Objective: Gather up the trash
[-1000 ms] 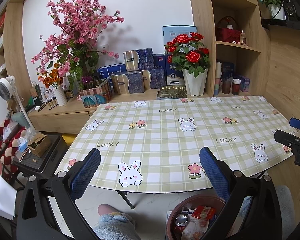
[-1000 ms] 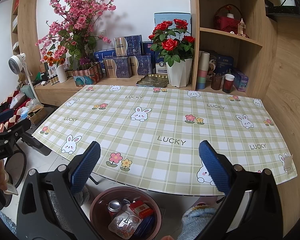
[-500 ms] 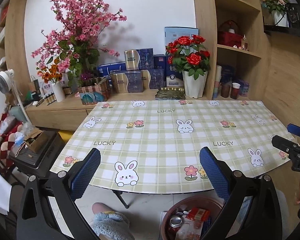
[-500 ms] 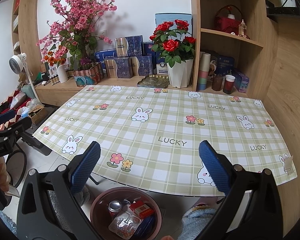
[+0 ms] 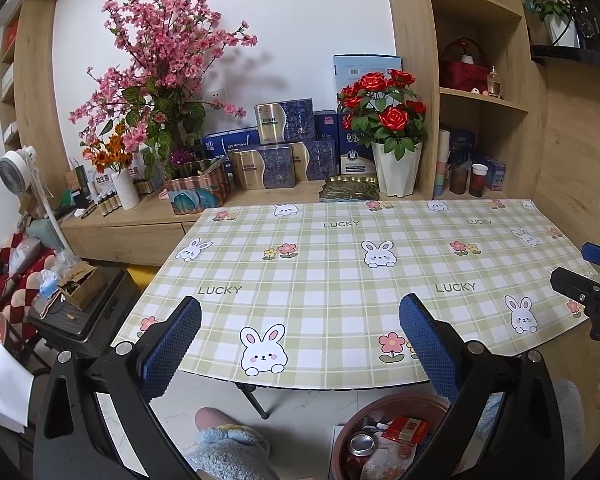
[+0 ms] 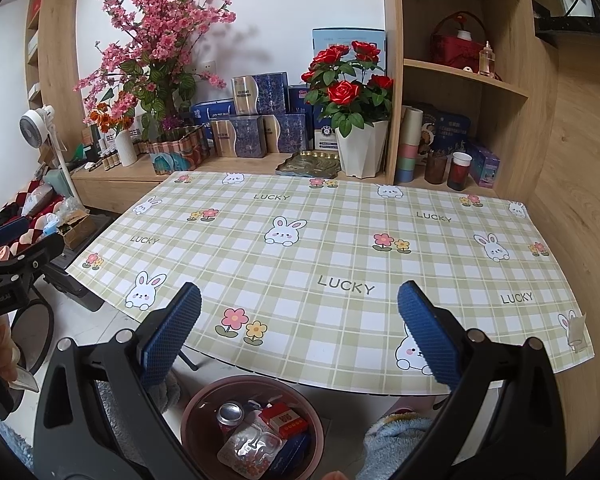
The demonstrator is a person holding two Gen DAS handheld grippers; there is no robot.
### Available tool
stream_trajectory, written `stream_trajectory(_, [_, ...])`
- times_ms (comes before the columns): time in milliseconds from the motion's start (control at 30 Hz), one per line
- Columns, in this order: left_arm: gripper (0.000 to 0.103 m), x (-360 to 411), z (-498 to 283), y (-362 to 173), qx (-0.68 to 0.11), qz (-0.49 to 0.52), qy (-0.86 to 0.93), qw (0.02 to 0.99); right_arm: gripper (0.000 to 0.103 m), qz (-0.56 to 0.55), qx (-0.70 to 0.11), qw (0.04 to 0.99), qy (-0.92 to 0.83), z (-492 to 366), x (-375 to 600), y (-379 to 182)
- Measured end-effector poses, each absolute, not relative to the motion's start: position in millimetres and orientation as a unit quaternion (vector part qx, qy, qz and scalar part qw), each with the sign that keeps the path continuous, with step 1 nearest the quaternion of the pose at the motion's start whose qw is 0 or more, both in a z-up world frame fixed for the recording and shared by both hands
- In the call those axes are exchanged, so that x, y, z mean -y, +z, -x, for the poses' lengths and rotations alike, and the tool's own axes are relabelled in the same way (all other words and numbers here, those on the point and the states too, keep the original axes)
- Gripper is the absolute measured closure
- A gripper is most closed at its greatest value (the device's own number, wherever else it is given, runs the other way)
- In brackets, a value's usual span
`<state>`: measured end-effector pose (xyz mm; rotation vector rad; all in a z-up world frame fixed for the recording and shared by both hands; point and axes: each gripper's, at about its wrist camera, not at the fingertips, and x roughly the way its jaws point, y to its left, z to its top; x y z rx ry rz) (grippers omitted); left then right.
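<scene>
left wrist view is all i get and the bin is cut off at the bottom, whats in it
Observer: In the right wrist view the whole bin shows. It holds a can, a red pack and a clear blister pack.
Operator: is the right gripper holding anything
Observer: No. The right gripper is open, with nothing between its fingers.
</scene>
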<state>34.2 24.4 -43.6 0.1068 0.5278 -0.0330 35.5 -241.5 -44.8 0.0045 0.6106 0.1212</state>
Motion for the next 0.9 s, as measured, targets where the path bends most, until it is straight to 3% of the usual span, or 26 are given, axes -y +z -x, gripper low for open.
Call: stream_trajectory(900, [0.006,-27.0,-35.0,-44.9,-0.269,-0.053,-0.016,0.961,0.006,-0.003,-0.303,0.951,0.061,-35.9,239.2,-44.1])
